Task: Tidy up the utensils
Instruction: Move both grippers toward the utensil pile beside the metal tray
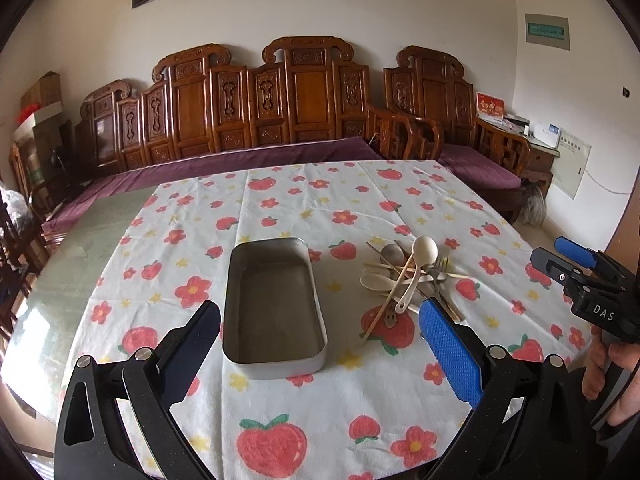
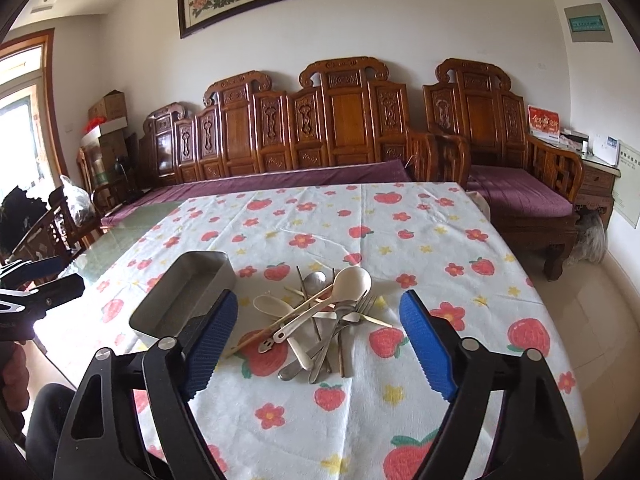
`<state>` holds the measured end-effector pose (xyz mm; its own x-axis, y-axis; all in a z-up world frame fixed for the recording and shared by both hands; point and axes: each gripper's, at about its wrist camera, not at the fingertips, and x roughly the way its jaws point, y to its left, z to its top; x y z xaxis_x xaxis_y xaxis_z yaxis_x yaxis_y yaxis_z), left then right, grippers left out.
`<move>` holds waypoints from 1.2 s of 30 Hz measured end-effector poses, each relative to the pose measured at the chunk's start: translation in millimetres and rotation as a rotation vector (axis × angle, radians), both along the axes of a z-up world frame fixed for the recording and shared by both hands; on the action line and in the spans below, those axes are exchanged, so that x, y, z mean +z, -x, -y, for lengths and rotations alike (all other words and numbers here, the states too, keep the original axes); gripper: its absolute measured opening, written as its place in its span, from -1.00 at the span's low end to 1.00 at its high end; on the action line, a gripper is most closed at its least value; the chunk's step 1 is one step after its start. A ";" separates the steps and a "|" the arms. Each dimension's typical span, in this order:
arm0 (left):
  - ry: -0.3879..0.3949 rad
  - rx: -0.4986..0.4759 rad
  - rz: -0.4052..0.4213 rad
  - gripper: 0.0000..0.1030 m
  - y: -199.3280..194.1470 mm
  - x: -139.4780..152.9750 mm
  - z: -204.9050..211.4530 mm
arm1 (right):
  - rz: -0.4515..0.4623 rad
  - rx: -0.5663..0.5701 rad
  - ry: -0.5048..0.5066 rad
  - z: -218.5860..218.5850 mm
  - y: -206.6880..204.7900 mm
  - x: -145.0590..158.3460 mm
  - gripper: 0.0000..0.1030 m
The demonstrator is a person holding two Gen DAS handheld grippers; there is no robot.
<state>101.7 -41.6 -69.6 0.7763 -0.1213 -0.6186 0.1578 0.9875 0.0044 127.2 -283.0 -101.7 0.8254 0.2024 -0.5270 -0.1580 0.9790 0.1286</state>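
An empty rectangular metal tray (image 1: 236,280) lies on the strawberry-print tablecloth. To its right sits a heap of utensils (image 1: 408,280): cream plastic spoons, metal spoons and forks, wooden chopsticks. My left gripper (image 1: 320,318) hovers open over the tray's near end, nothing between its fingers. In the right wrist view the utensil heap (image 2: 320,320) lies just ahead of my right gripper (image 2: 320,312), which stands open and empty above the cloth, with the tray (image 2: 168,300) at its left. The right gripper (image 1: 560,258) also shows at the left view's right edge.
The tablecloth (image 2: 420,248) covers a round glass-topped table whose bare glass (image 1: 80,248) shows at the left. A carved wooden bench with purple cushion (image 1: 248,160) stands behind the table. A person's hand (image 1: 616,376) holds the right gripper.
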 end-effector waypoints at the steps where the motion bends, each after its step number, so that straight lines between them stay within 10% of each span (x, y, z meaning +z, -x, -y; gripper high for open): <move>1: 0.002 -0.006 -0.007 0.87 -6.3 -4.3 0.8 | -0.007 0.001 -0.003 1.5 -5.6 -4.5 0.58; 11: -0.019 -0.080 -0.068 0.76 -40.8 -40.1 15.6 | -0.117 0.027 0.010 8.4 -57.7 -63.5 0.31; 36: -0.031 -0.276 -0.322 -0.54 -124.8 -153.1 83.7 | -0.241 0.101 -0.031 -2.5 -75.2 -107.6 0.17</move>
